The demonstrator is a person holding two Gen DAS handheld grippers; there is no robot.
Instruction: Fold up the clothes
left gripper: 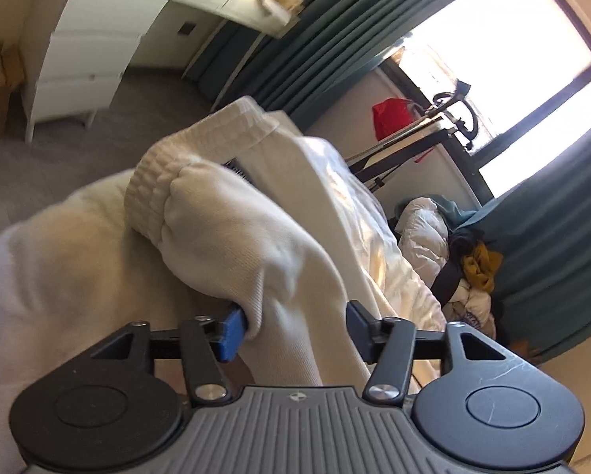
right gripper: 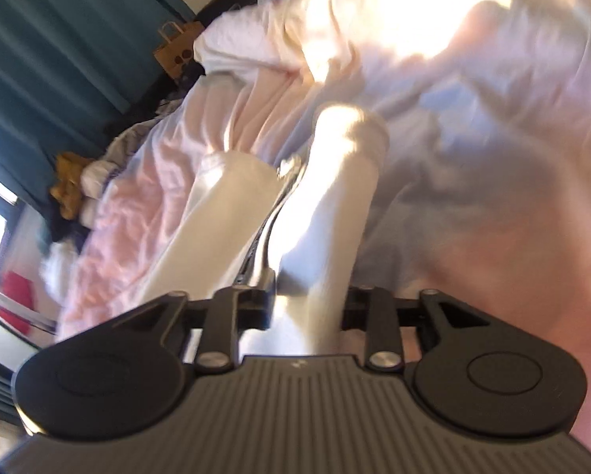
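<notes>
A white sweatshirt (left gripper: 224, 233) with ribbed cuffs fills the middle of the left wrist view, bunched over the white bed sheet (left gripper: 378, 245). My left gripper (left gripper: 295, 324) is shut on a thick fold of it, the cloth filling the gap between its blue pads. In the blurred right wrist view the same white sweatshirt (right gripper: 327, 213) runs up from my right gripper (right gripper: 307, 308), which is shut on another part of it. The right pads are mostly hidden by cloth.
A white dresser (left gripper: 85, 59) stands on the grey carpet at the left. Teal curtains (left gripper: 315, 51) frame a bright window (left gripper: 505, 55). A pile of clothes (left gripper: 465, 260) lies at the bed's far end. A brown paper bag (right gripper: 176, 51) stands by the curtains.
</notes>
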